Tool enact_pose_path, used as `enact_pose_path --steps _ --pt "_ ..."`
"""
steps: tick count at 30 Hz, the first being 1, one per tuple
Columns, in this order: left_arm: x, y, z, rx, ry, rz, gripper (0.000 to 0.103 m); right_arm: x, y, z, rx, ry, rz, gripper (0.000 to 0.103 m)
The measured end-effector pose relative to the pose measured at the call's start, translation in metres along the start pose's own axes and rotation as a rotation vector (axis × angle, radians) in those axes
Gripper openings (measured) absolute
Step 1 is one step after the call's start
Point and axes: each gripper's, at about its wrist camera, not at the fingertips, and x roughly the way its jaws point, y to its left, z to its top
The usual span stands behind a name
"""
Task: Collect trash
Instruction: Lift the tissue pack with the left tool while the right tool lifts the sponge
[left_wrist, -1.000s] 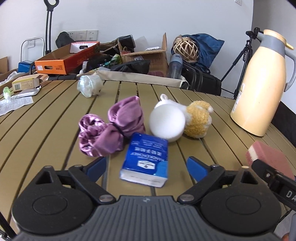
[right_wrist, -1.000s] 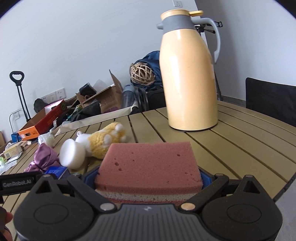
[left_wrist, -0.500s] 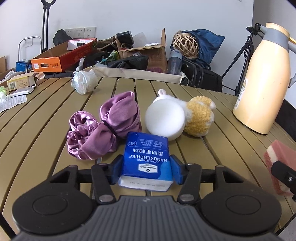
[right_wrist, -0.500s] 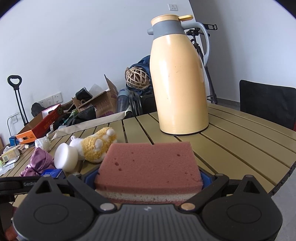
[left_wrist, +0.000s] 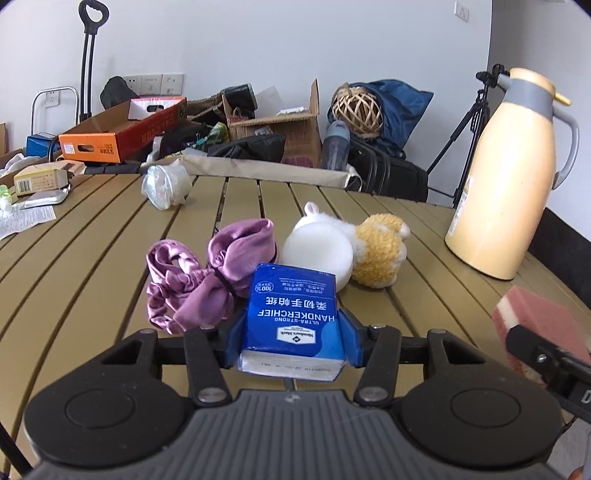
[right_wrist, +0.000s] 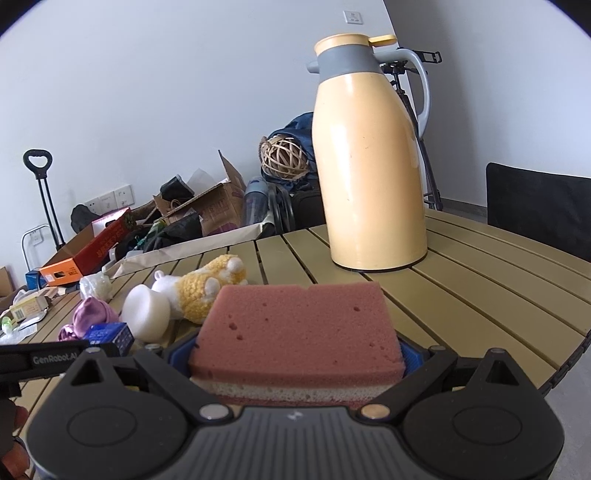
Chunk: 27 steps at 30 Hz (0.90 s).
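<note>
Left gripper just closed, clamped on blue tissue pack, right gripper clamped on pink sponge

Bright even daylight, soft faint shadows, strong fisheye bending (dark vignetted corners), distant clutter slightly soft

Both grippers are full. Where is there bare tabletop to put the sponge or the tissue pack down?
Bare slats lie between the sponge and the yellow thermos, and on to the table edge by the black chair. More bare wood lies left of the purple scrunchie, before the crumpled plastic. It is crowded around the tissue pack, scrunchie and plush toy.
</note>
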Motion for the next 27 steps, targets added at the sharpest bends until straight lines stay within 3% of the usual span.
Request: enact_pose_path --steps 12,27 --pt "-0.048 0.013 0.0 -0.002 -0.077 -0.051 0.053 -0.013 0.01 -0.002 -0.014 -0.021 0.043 0.099" --pt "-0.115 0.028 -0.009 -0.011 -0.137 -0.025 0.053 -0.063 0.04 -0.001 -0.065 -0.073 0.13 0.099"
